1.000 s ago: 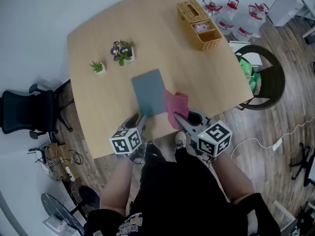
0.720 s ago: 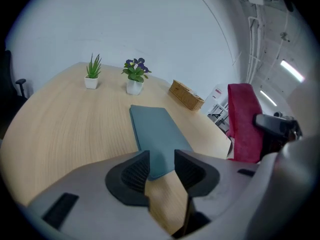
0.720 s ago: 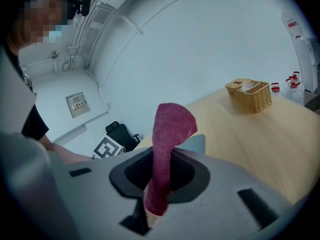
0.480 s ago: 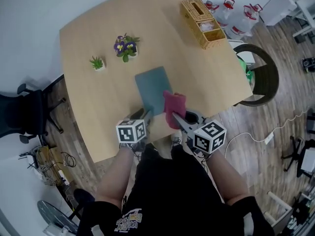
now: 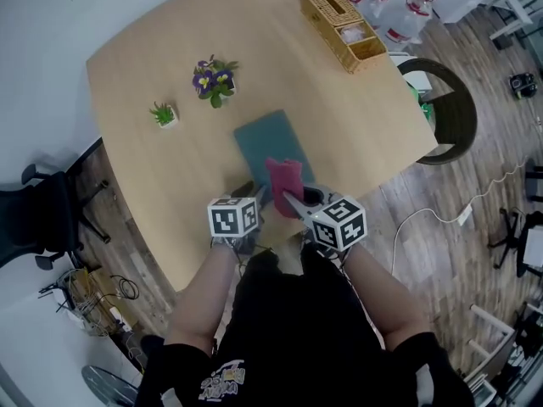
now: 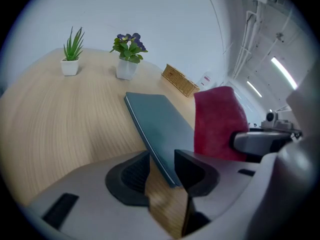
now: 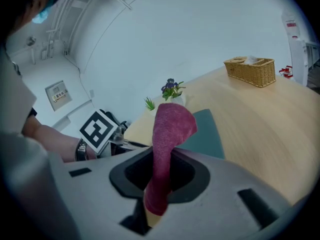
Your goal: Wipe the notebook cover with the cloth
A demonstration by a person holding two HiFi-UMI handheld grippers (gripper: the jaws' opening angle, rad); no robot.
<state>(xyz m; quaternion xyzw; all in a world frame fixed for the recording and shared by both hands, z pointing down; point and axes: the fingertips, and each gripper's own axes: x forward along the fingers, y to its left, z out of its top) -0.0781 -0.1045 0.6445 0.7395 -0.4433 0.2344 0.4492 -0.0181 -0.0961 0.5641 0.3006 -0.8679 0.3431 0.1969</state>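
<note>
So the cover can't slide during wiping, L gripper [image 5: 253, 195] fingers pinch the notebook's [image 5: 263, 138] near corner, flat on the desk [image 5: 170, 66], w/ R gripper [image 5: 288, 200] fingers clamped on the cloth [image 5: 284, 175] over its near end.

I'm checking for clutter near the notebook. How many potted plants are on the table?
2: a small green plant toward the left, and a purple-flowered plant right of it, both beyond the notebook. None seems hidden.

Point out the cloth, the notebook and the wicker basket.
cloth [image 7: 172, 126], right gripper view, upper fold.
notebook [image 5: 265, 141], head view, middle of bare cover.
wicker basket [image 7: 250, 75], right gripper view, side wall.
</note>
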